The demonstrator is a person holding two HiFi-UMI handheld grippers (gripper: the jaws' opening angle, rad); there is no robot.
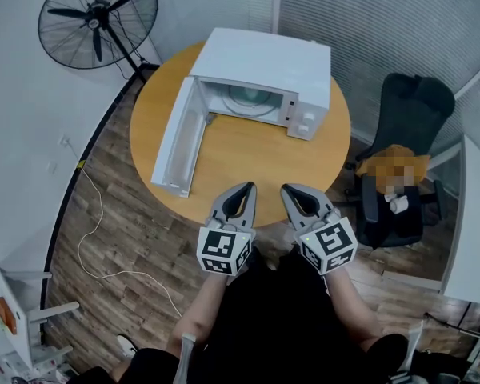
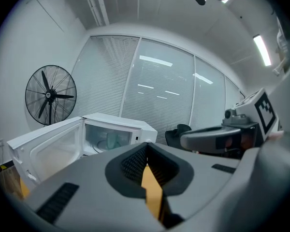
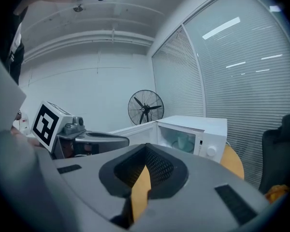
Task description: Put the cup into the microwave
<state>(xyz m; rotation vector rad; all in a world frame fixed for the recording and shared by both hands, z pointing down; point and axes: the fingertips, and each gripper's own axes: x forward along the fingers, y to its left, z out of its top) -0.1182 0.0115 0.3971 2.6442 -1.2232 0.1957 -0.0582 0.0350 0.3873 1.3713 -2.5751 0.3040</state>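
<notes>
Round wooden table (image 1: 248,162) in a glass-walled office, a standing fan (image 1: 96,10) off in the corner, and on the tabletop sits the white microwave (image 1: 264,58) with its door (image 1: 176,146) swung wide open. Look inside: the cup (image 2: 112,140), pale green, stands upright in the cavity. It is ahead of the left gripper (image 1: 245,190), a little to its left and well apart from it. By my reading the placing itself looks done.

The left gripper hovers at the table's near edge with its jaws pressed together and nothing between them; only the orange of the tabletop shows through the slit. The right gripper (image 1: 291,190) is just beside it on its right, jaws likewise closed and empty, with the microwave ahead of it.

So what is the step in hand? I judge it to be getting clear, and perhaps shutting the door, though the task does not ask for that. To do it well, mind the open door — it reaches out toward the left gripper, its free edge forward and to that gripper's left.

If the door is to be shut, the left gripper looks like the natural one. It should go round to the door's far side, set its closed jaws flat against the outer face near the free edge, and swing it slowly. A hard shove could slide the oven on the smooth wood or jolt the cup. The right gripper does best holding off to its own side — clear of the door's arc.
</notes>
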